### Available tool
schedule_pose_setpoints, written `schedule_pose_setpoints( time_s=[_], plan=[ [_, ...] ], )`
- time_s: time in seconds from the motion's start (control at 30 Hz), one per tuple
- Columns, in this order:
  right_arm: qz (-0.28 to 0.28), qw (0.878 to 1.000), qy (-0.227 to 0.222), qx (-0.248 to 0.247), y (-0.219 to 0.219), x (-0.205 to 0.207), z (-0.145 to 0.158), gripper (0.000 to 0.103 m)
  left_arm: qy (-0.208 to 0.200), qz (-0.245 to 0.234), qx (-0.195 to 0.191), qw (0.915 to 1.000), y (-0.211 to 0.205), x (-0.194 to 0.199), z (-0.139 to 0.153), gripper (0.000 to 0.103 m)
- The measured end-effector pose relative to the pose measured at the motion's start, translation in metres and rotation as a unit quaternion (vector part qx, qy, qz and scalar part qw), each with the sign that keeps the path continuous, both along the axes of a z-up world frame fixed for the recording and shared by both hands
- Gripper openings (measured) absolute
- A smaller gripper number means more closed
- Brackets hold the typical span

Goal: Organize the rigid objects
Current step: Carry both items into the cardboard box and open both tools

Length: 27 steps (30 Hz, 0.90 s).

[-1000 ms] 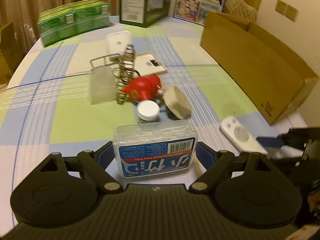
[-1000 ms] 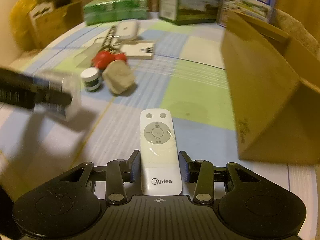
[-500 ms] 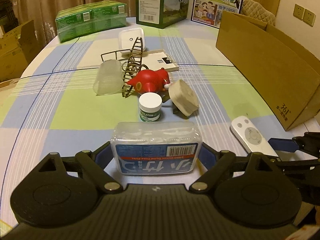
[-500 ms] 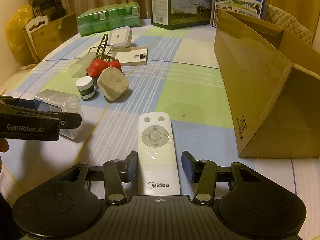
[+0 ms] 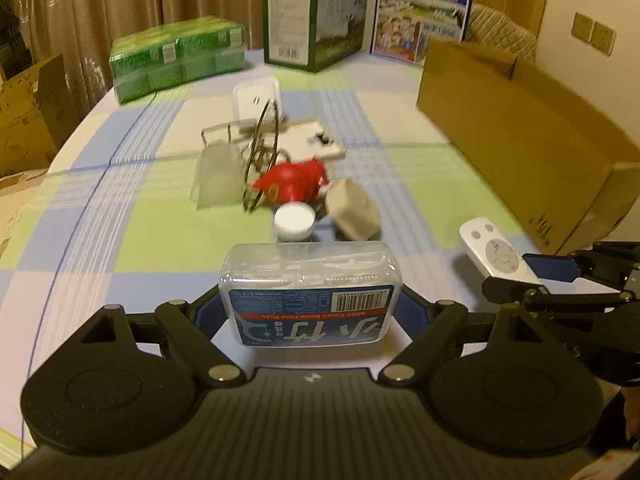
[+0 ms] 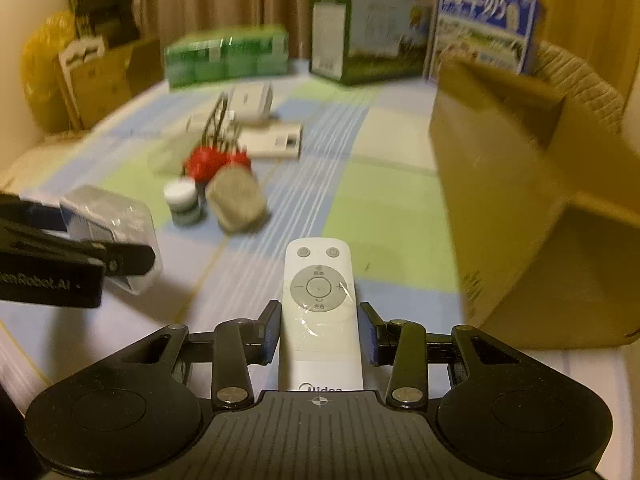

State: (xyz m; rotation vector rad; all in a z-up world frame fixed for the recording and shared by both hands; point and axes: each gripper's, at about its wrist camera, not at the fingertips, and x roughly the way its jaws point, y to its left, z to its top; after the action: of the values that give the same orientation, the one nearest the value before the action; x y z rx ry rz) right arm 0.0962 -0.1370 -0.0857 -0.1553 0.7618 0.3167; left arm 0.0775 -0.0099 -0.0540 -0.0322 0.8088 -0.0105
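My left gripper (image 5: 310, 312) is shut on a clear plastic box of dental picks (image 5: 310, 292) with a blue label, held above the table; it also shows in the right wrist view (image 6: 110, 236). My right gripper (image 6: 320, 336) straddles a white Midea remote (image 6: 320, 300), its pads a small gap off each side. The remote also shows in the left wrist view (image 5: 496, 250). It seems to lie on the checked tablecloth (image 6: 380, 200).
A cluster sits mid-table: a white-capped jar (image 5: 294, 220), a beige block (image 5: 352, 210), a red toy (image 5: 292, 182), a wire rack (image 5: 260, 152), a clear cup (image 5: 216, 178). An open cardboard box (image 5: 520, 132) stands at the right. Green packs (image 5: 176, 60) and milk cartons (image 5: 312, 20) line the far edge.
Both grippers have moved with blur. The remote now reaches further back between the right fingers. The left gripper still holds the picks box.
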Motion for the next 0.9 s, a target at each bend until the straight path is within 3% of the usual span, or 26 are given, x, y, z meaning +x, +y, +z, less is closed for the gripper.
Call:
schedule_pose_setpoints(
  time_s=[0.2,0.47,0.67,0.9],
  plan=[
    [-0.031,0.997,-0.05,0.04,-0.029,-0.002,0.066,0.037,-0.044,-0.038,-0.003,0.9983,-0.025,0.007,0.05,0.083],
    [-0.098,0.989,-0.098,0.046,-0.108,0.034,0.139,0.038,-0.109,-0.127,-0.017,0.9857,-0.097,0.044,0.116,0.083],
    [-0.152,0.983,-0.07,0.079,-0.175,0.074,0.144,0.038,-0.113,-0.197,-0.023,0.9736,-0.162,0.084,0.123,0.083],
    [-0.184,0.975,-0.038,0.12,-0.216,0.093,0.12,0.038,-0.087,-0.249,-0.004,0.9645,-0.211,0.114,0.1,0.083]
  ],
)
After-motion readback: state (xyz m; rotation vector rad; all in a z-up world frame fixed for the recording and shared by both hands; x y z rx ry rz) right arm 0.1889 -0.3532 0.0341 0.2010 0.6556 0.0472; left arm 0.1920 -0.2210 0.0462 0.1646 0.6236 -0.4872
